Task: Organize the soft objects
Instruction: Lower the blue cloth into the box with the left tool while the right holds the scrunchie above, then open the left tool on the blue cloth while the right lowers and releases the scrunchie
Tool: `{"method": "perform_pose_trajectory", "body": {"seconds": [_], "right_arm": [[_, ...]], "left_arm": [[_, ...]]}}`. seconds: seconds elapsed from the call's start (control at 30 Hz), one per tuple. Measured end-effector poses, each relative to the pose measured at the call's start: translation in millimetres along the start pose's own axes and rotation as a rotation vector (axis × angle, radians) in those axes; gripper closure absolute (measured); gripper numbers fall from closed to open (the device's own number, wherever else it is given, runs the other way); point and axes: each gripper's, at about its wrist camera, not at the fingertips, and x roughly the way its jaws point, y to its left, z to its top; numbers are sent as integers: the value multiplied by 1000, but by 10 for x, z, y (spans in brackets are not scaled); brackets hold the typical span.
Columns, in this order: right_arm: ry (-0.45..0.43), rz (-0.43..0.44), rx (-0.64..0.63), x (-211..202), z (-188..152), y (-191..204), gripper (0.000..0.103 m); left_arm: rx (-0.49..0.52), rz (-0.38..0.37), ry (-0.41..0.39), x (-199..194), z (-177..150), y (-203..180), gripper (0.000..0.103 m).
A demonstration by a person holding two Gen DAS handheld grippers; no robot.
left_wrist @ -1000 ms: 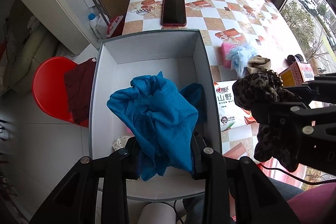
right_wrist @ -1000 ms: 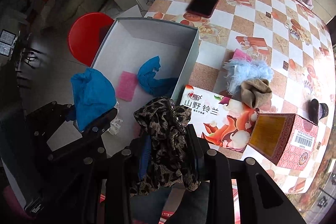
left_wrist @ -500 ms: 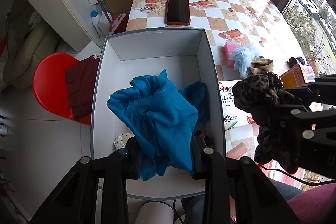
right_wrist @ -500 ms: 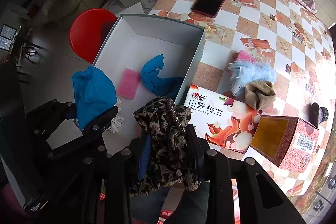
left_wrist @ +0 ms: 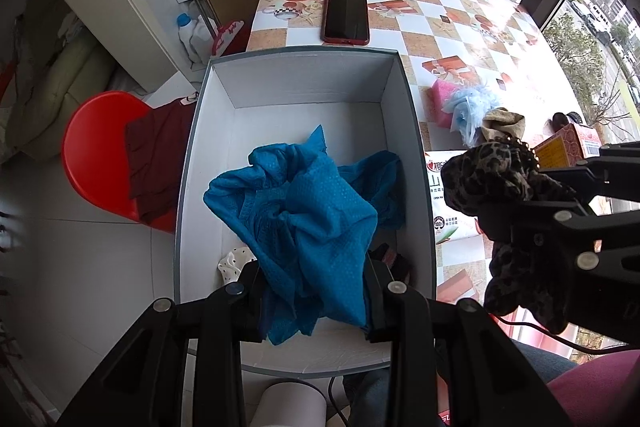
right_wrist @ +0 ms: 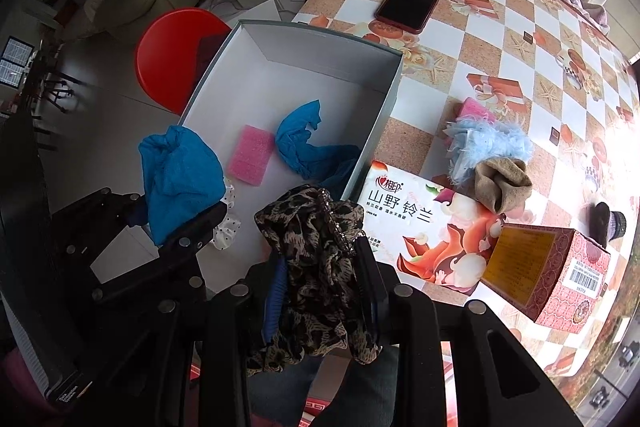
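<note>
We judged the blue cloth [left_wrist: 304,223], pinched in our left gripper [left_wrist: 314,303], and leopard-print scarf [right_wrist: 320,267], pinched in our right gripper [right_wrist: 324,291], light, limp, best gripped mid-bunch.

Daylight from the window [left_wrist: 580,39] at right; strong and cool; table [right_wrist: 520,39] glossy, its right edge blown out to white glare in both views; box [left_wrist: 304,83] interior evenly lit, soft shadow under its near wall; room at left dimmer, floor pale; gripper frames nearly black, detail lost; fisheye bending heavy at edges, corners vignetted black; centre sharp, slight smear at the left rim.
</note>
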Motion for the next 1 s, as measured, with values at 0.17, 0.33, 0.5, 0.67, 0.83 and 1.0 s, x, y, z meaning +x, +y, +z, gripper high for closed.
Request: {"method": "perform_pose_trajectory", "body": {"seconds": [0.17, 0.33, 0.5, 0.67, 0.83, 1.0], "right_arm": [[7, 0, -14, 15, 4, 45, 70], [7, 2, -17, 22, 8, 64, 70], [18, 5, -22, 54, 5, 88, 70], [23, 5, -44, 83, 42, 154, 70], [23, 10, -62, 103, 110, 227, 70], [33, 10, -70, 160, 174, 267, 69]], "left_arm": [[-13, -2, 4, 13, -10, 25, 67], [-22, -3, 7, 20, -19, 52, 67], [-39, -7, 21, 60, -57, 97, 67], [-66, -9, 40, 103, -98, 170, 67], [-98, -2, 50, 142, -118, 273, 67], [-122, 3, 60, 196, -112, 350, 67]]}}
